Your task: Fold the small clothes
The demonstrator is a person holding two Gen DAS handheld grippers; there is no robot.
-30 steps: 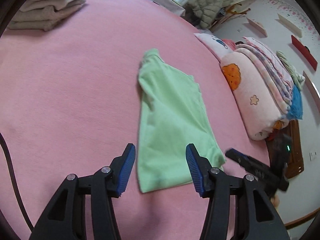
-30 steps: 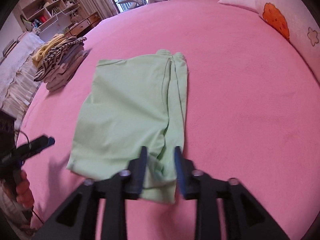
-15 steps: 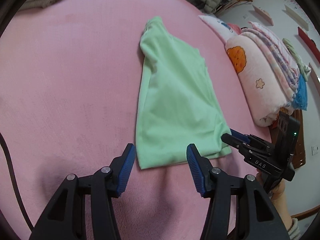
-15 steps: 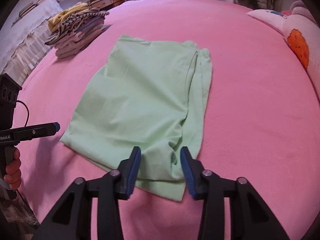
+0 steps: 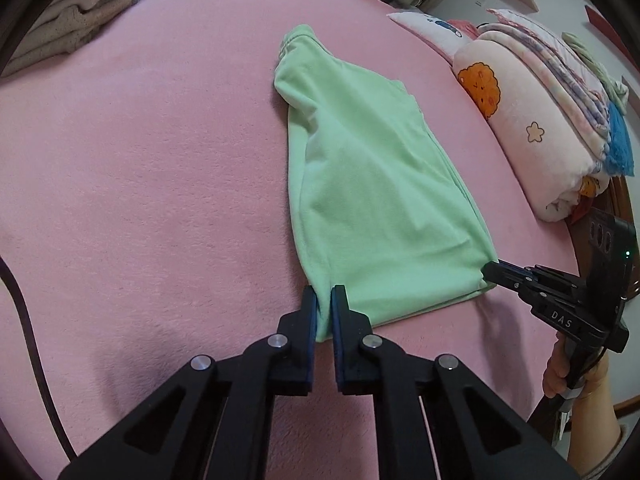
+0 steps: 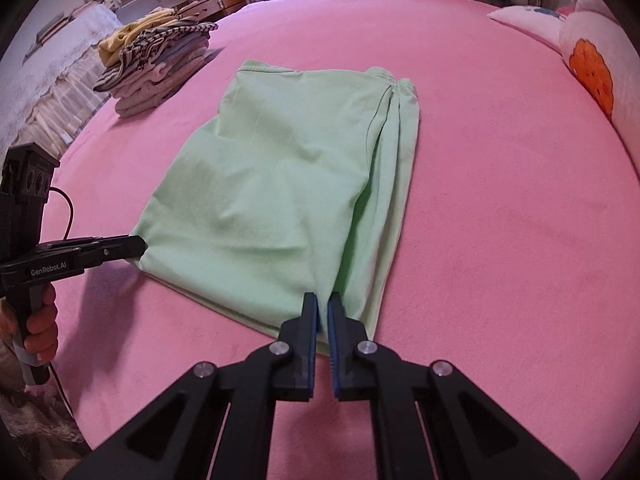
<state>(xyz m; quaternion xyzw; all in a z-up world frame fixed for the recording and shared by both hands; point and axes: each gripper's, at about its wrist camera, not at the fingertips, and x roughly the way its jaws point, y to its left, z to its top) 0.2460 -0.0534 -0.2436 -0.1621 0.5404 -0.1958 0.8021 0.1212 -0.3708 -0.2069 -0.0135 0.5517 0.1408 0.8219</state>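
Tongs first: your left gripper (image 5: 324,300) has just been closing and now pinches the nearest left corner of the green garment (image 5: 372,184), cloth between its blue pads. Your right gripper (image 6: 323,306) has also just been closing and clamps the near hem at the other corner, beside a bunched lengthwise pleat. Each tool shows in the other's view, tip at its own corner.

Just beyond both tips, the garment lies flat on the pink bedspread (image 5: 152,160), already narrowed lengthwise, its gathered end pointing away from you. You appear to be at the start of the cross fold: both near corners are gripped, nothing is lifted yet, and carrying the hem over to the far end is left.

Farther off, left of your right tongs, a stack of folded clothes (image 6: 156,68) suggests earlier pieces are done. Pillows (image 5: 532,128) sit far right.

No basket, box or other container shows, so nothing can be said of contents.
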